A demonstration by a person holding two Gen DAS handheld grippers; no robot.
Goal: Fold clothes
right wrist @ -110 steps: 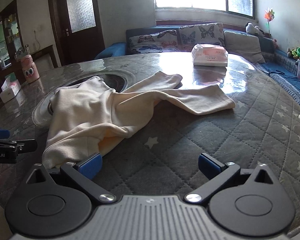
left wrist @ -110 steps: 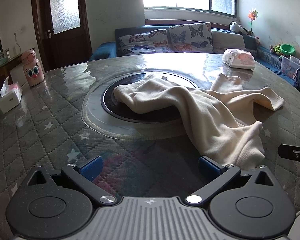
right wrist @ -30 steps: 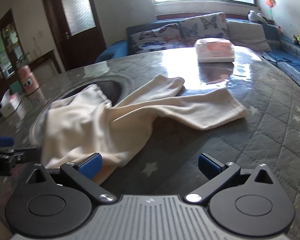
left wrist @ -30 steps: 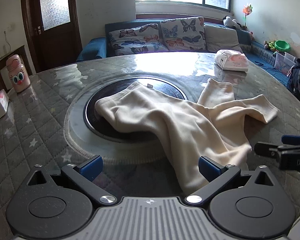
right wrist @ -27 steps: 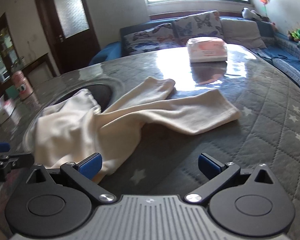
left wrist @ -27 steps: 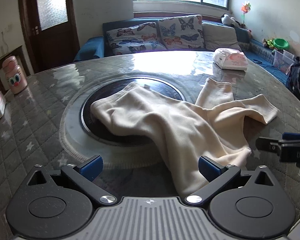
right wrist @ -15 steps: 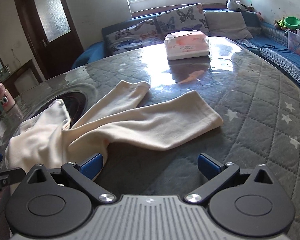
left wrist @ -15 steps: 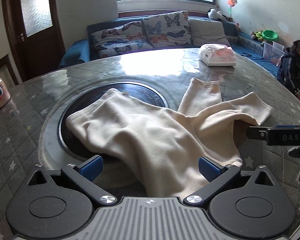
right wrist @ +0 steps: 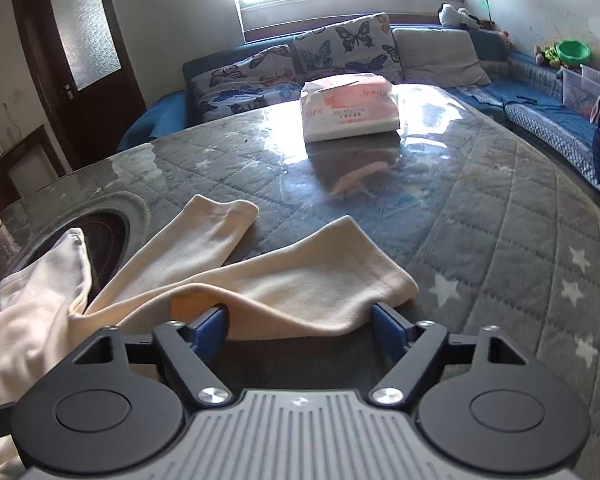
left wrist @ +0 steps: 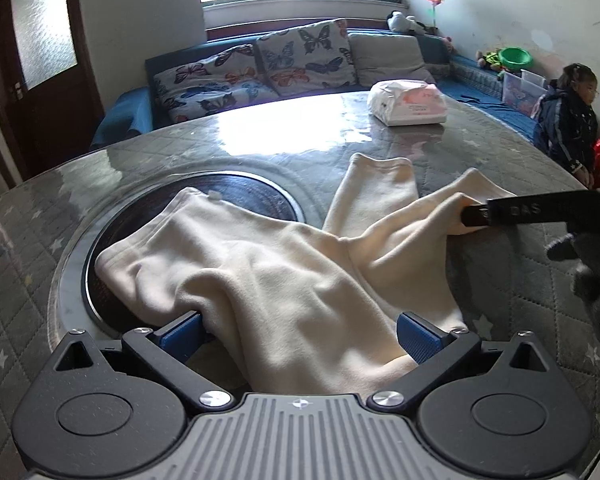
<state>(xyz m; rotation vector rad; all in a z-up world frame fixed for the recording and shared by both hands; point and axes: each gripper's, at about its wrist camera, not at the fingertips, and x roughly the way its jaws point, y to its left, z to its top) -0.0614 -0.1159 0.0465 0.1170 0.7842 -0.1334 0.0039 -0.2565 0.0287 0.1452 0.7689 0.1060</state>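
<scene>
- The left hand-held gripper stands wide, its jaws astride the near end of the cream garment; the pads do not press the cloth, so I judge it is lining up a grasp.
- The garment lies crumpled, one end over the dark round inset in the surface, its two legs splayed to the right of the inset.
- The right hand-held gripper is closing, a leg cuff between its jaws, probably to pull it straight for folding.
- Beyond the garment: a tissue pack, a sofa with butterfly cushions, and a bright window.
</scene>
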